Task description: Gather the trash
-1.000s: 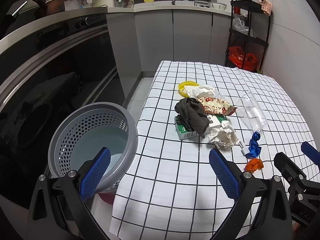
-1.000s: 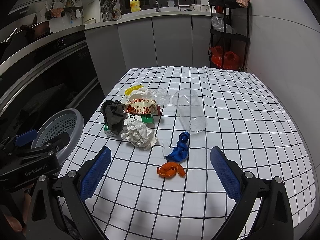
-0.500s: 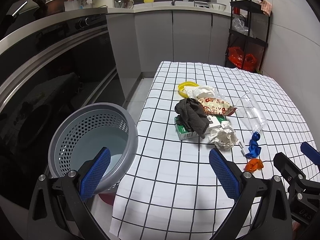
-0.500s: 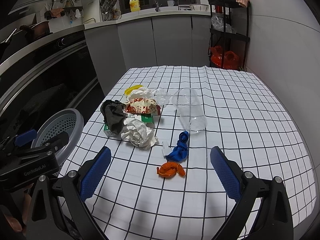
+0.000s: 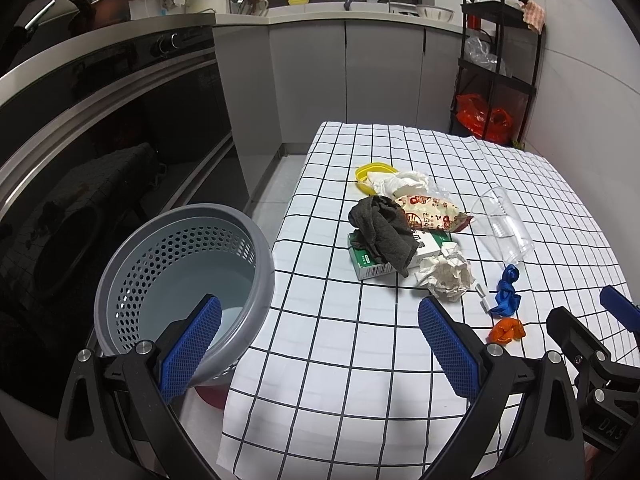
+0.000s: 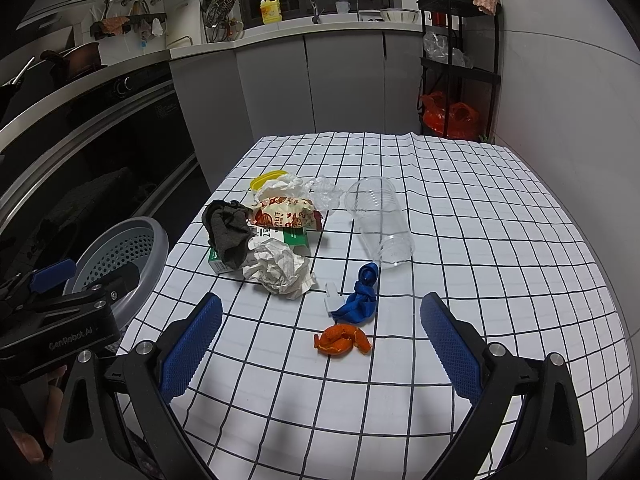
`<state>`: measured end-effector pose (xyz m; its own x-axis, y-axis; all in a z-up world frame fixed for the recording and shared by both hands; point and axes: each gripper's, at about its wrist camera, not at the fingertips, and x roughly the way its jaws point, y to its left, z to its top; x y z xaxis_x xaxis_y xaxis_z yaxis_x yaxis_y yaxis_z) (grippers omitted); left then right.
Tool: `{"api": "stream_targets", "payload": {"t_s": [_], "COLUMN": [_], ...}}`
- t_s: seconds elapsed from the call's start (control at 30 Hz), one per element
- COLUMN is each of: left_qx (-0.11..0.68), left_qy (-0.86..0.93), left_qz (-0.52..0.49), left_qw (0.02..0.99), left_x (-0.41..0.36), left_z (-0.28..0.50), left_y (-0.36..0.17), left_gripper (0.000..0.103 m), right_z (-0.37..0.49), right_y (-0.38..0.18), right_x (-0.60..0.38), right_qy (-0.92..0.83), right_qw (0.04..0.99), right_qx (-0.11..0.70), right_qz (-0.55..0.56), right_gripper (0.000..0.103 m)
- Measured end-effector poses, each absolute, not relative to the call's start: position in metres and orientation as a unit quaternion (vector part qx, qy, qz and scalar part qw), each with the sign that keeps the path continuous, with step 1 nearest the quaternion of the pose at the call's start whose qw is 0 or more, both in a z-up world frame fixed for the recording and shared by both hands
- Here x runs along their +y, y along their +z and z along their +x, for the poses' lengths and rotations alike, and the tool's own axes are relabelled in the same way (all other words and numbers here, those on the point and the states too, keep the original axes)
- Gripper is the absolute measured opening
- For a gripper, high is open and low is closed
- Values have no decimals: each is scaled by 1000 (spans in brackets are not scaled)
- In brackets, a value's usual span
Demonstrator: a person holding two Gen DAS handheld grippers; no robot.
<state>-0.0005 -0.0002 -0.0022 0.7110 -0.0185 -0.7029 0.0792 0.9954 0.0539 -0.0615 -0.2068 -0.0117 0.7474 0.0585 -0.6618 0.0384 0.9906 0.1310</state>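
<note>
Nearest, both grippers hang above the near edge of the checked tablecloth [image 6: 480,240] with nothing between their pads. The right gripper [image 6: 320,344] is spread wide and looks straight down its fingers at the orange peel [image 6: 342,340], so that scrap is probably the easiest first pick. The left gripper [image 5: 316,344], equally released, straddles the table edge, with one blue pad [image 5: 190,346] over the grey perforated basket [image 5: 120,280]. That basket stands off the table's left side, below the cloth's level and apparently empty; it seems placed there so trash can be dropped or swept over the edge.

Just beyond the peel lies a knotted blue balloon [image 6: 362,294] touching a small white plastic piece [image 6: 331,300]. Left of these sits a crumpled paper ball [image 6: 280,272], pressed against a green-and-white carton [image 5: 370,264] with a dark grey rag [image 6: 228,230] draped over it. A red printed snack wrapper [image 6: 286,212] rests on the carton's far end, with white tissue [image 6: 280,184], clear film [image 6: 324,194] and a yellow lid [image 5: 374,170] behind. To the right, a clear plastic cup [image 6: 380,224] lies on its side, apart from the pile and likely to roll.

Nothing blocks the peel; the overlapping pile probably needs untangling piece by piece.
</note>
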Motion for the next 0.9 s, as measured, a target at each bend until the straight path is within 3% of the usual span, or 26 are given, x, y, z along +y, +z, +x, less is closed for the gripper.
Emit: {"api": "stream_targets", "payload": {"t_s": [0.53,0.9], "left_qx": [408,449], "left_qy": [-19,-27], "left_qz": [37,32], "left_qw": [912,892], "left_x": [-12,-20], "left_z": [20,38], "left_y": [-29,-57], "left_gripper": [97,97], "right_z": [-49,7], "right_y": [-50,-90], "right_x": [-256,-249], "right_qy": [-19,5], "right_qw": [910,884], "right_qx": [402,466], "right_qz": [101,51], "right_gripper": [95,95]}}
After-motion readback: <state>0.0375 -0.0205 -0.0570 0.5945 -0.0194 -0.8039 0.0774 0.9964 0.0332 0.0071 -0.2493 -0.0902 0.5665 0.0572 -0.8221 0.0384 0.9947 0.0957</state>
